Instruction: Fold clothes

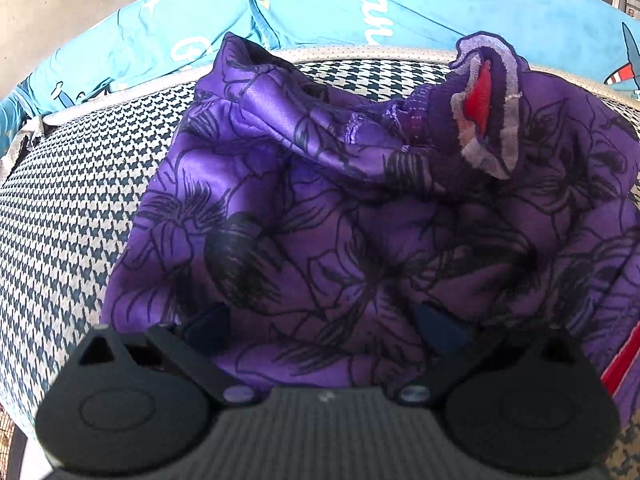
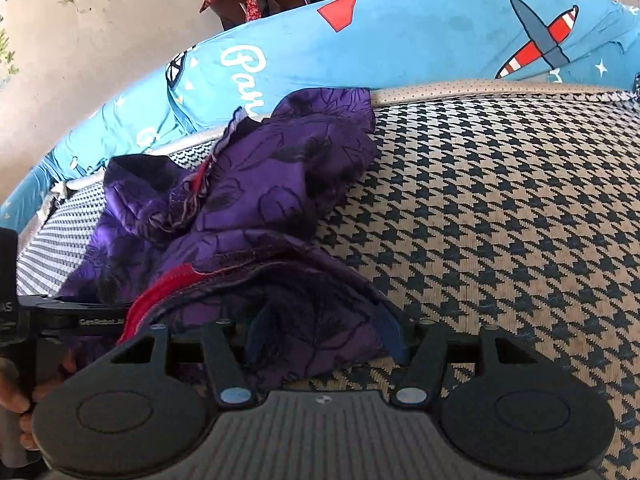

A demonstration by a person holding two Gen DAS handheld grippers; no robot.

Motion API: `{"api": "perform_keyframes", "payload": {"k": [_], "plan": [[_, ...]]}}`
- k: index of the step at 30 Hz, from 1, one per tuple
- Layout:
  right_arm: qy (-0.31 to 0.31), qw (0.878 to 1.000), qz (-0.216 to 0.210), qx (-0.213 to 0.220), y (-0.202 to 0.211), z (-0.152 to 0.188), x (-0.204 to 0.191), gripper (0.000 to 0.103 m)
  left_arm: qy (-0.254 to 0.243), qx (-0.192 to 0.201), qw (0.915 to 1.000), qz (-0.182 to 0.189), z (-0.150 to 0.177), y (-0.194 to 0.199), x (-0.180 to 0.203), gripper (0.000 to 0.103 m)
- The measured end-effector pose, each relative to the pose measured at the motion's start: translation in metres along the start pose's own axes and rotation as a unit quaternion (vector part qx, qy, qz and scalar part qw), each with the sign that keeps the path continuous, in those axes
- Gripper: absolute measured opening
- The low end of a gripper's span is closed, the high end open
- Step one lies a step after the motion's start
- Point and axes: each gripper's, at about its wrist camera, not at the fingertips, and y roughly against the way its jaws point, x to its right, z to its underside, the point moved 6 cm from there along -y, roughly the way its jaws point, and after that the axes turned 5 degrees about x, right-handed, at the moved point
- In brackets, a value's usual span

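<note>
Both tools (image 1: 324, 332) (image 2: 324, 336) reach level, jaws spread around purple garment (image 1: 340, 220).

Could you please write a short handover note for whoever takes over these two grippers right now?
Left gripper: open, fingers wide apart, with the crumpled purple floral-print garment between and over them; nothing clamped.
Right gripper: open too, at the garment's near edge by the red trim strip; cloth drapes over the fingers, no grip visible.
Garment: bunched in a heap on the black-and-white houndstooth mat, its striped rib collar turned up, the blue printed bedding behind it.
Done: no fold visible.
Left: likely spread it flat, then fold.
</note>
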Motion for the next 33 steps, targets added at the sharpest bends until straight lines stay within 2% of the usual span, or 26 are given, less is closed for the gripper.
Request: {"api": "perform_keyframes", "payload": {"k": [7, 10, 13, 15, 19, 21, 23, 26, 30, 33], "plan": [[0.02, 0.999, 0.048, 0.008, 0.006, 0.0, 0.001, 0.062, 0.009, 0.0, 0.9999, 0.004, 0.004, -0.001, -0.003, 0.103], [-0.001, 0.999, 0.039, -0.006, 0.001, 0.004, 0.006, 0.068, 0.01, 0.001, 0.9999, 0.002, 0.005, 0.0, -0.001, 0.103], [-0.014, 0.999, 0.043, -0.018, -0.007, 0.009, 0.011, 0.069, 0.013, 0.003, 0.9999, 0.001, 0.006, 0.001, -0.001, 0.103], [-0.013, 0.999, 0.039, -0.007, -0.009, 0.009, 0.01, 0.073, 0.014, 0.005, 0.9999, 0.003, 0.007, 0.002, -0.001, 0.103], [-0.024, 0.999, 0.02, 0.017, -0.015, 0.008, 0.007, 0.074, 0.021, 0.009, 0.9997, 0.008, 0.015, 0.007, 0.0, 0.103], [-0.022, 0.999, 0.018, 0.027, -0.016, 0.007, 0.006, 0.068, 0.025, 0.011, 0.9996, 0.011, 0.017, 0.009, -0.002, 0.103], [-0.018, 0.999, 0.015, 0.032, -0.017, 0.005, 0.004, 0.039, 0.027, 0.013, 0.9995, 0.012, 0.021, 0.011, -0.003, 0.103], [-0.026, 0.999, 0.004, 0.035, -0.017, 0.004, 0.002, 0.02, 0.027, 0.017, 0.9994, 0.01, 0.025, 0.015, -0.003, 0.103], [-0.02, 0.997, 0.005, 0.069, 0.0, -0.007, -0.002, 0.016, 0.027, 0.021, 0.9994, 0.006, 0.031, 0.02, -0.003, 0.103], [-0.04, 0.995, -0.004, 0.093, 0.016, -0.014, 0.0, 0.014, 0.025, 0.024, 0.9994, 0.003, 0.033, 0.024, -0.002, 0.103]]}}
